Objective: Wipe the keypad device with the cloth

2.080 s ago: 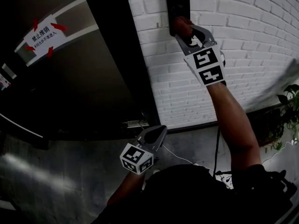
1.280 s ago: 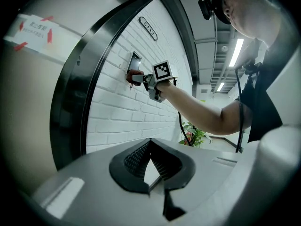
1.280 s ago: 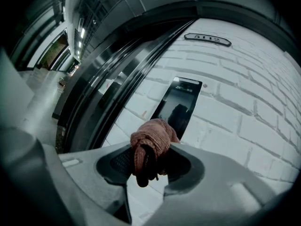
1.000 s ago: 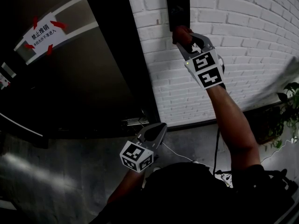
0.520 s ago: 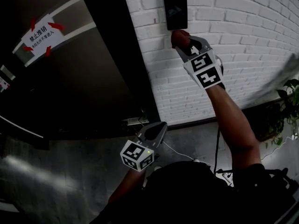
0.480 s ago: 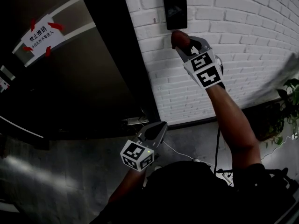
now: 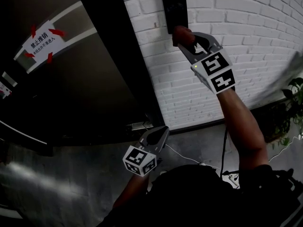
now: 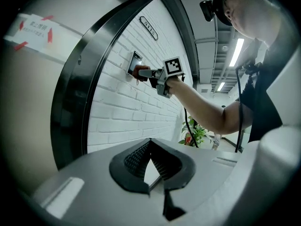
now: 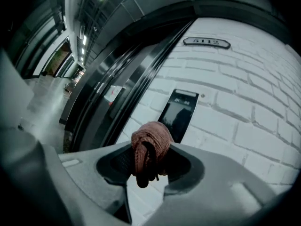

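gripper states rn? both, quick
Left gripper: jaws closed, nothing between them.
Right gripper: jaws closed on the cloth, at the lower edge of the keypad device.

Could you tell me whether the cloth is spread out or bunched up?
Bunched up: the cloth forms a tight wad pinched between the jaws of the right gripper.

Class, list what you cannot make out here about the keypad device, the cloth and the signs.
Keypad device keys: too dark in the head view.
Device's lower end: hidden behind the cloth in the right gripper view.
Whether cloth touches device: no view settles it.
Number plate: too small and blurred, right gripper view.
Door notice: print too small, head view.
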{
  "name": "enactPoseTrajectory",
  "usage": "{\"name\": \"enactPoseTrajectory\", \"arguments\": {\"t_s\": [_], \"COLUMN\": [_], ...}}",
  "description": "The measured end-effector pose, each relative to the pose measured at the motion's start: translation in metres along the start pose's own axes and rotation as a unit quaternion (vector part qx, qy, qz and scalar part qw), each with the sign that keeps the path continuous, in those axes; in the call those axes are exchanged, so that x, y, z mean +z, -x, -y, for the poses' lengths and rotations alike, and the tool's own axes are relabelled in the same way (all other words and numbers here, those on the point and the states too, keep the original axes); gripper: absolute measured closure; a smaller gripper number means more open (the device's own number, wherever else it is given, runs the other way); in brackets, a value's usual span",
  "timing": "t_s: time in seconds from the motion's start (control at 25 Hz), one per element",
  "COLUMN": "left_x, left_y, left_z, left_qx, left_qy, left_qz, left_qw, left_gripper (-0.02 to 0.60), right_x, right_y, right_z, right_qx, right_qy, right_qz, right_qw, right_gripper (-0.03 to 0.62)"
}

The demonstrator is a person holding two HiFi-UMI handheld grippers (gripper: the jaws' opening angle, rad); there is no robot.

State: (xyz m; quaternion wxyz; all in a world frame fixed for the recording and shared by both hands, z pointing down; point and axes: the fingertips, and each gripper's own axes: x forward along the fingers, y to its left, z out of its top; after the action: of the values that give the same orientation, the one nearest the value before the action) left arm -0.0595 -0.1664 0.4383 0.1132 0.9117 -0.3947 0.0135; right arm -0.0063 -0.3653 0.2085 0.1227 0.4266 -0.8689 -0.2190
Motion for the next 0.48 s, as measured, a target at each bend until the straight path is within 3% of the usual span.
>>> {"name": "enactPoseTrajectory", "arguments": {"t_s": [0.28,0.48], "left_x": [0.003,0.003], "left_y": [0.002,0.003], "left_z": [0.001,0.001], "left_qx": [0.001,0.005], "left_qy": [-0.005,-0.005], "left_qz": [0.005,0.005], "left_qw": [1.0,1.0], "left_gripper": [0.565,0.565], "right_x": [0.066,0.102], "right_y": [0.005,-0.009], "right_z": [0.036,0.055], "right_qx": [-0.034,-0.059], "right_qy": [0.036,0.079], "right_qz": [0.054,0.063], "right_qw": [0.997,0.993], "right_gripper": [0.45,0.45]}}
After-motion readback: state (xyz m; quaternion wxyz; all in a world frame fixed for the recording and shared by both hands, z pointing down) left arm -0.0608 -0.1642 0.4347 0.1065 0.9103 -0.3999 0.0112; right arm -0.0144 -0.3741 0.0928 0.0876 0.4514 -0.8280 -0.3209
